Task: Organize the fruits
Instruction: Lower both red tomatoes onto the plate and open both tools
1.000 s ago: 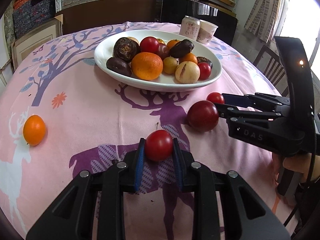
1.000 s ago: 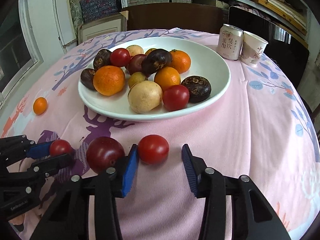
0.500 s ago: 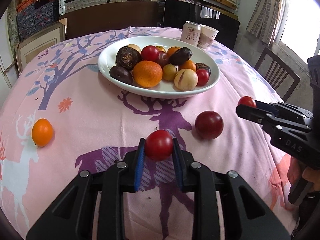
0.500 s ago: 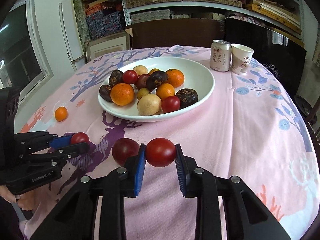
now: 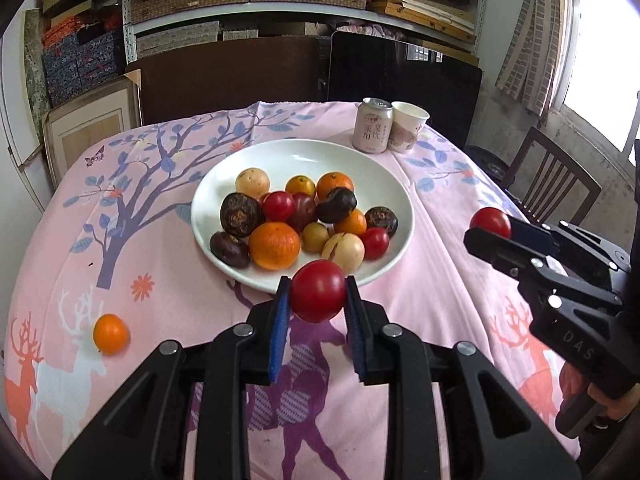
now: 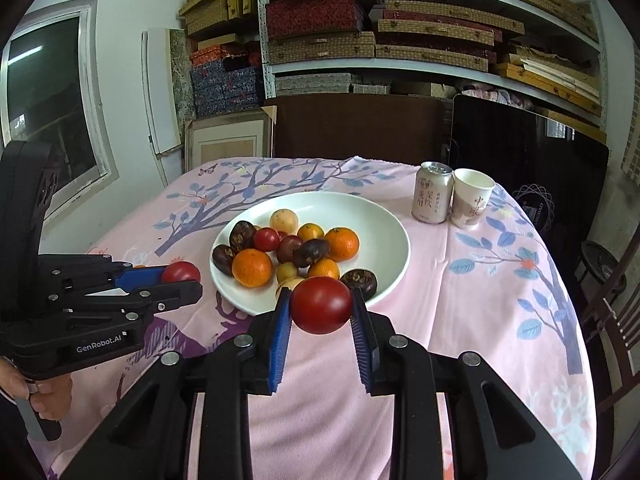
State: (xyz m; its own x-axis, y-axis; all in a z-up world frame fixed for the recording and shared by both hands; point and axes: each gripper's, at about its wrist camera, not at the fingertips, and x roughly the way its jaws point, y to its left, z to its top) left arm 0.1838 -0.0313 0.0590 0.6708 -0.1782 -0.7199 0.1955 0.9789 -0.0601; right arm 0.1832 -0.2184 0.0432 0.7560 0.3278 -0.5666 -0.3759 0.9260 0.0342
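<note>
The left gripper (image 5: pixel 318 312) clamps one red tomato (image 5: pixel 317 291) and the right gripper (image 6: pixel 321 318) clamps another tomato (image 6: pixel 321 304), both above the table (image 6: pixel 460 280) near the white plate (image 5: pixel 384 168). Each should clear the rim, lower onto a bare patch, then release gently.

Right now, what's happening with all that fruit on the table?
A person is tidying fruit with a hand-held gripper in each hand. The left hand-held gripper is shut on a red tomato, and the right hand-held gripper is shut on a darker red tomato. Both are held up near the white plate already piled with fruit. One small orange lies on the pink tablecloth.
</note>
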